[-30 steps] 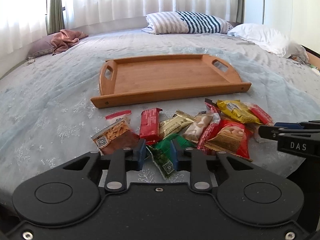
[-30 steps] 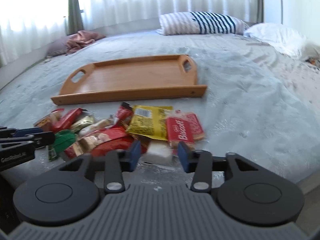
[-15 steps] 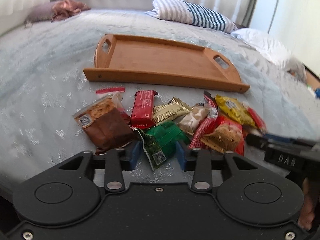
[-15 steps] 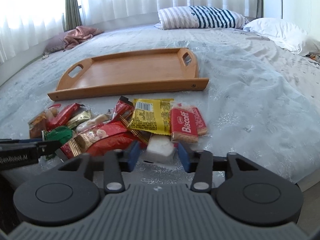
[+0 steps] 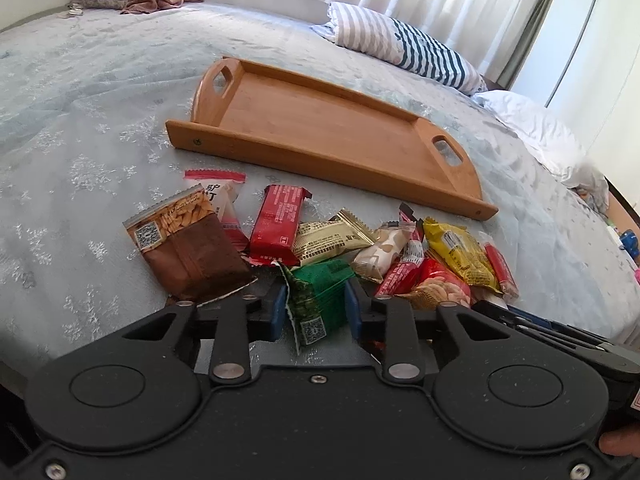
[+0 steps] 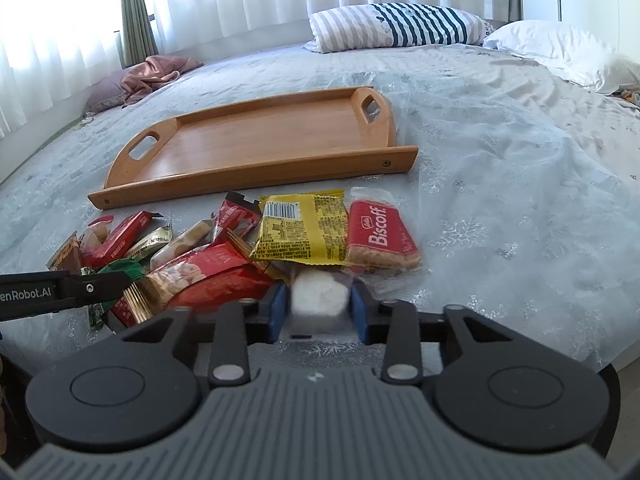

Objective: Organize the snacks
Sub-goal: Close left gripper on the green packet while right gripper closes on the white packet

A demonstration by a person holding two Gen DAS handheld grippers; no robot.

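Observation:
A pile of wrapped snacks lies on the bed in front of an empty wooden tray (image 5: 320, 128) (image 6: 256, 148). My left gripper (image 5: 316, 308) has its blue pads on either side of a green packet (image 5: 320, 292), touching it. My right gripper (image 6: 318, 308) has its pads against a white wrapped snack (image 6: 318, 300). Beside these lie a brown nut packet (image 5: 188, 244), a red bar (image 5: 278, 222), a gold packet (image 5: 332, 236), a yellow packet (image 6: 304, 230) and a Biscoff packet (image 6: 378, 240).
The grey patterned bedspread (image 6: 500, 168) carries everything. A striped pillow (image 6: 396, 26), a white pillow (image 6: 560, 52) and a pink cloth (image 6: 152, 74) lie at the far side. The bed's front edge is just under the grippers.
Both grippers have dropped closer to the pile and narrowed around their snacks. The left view has swung left and tilted.

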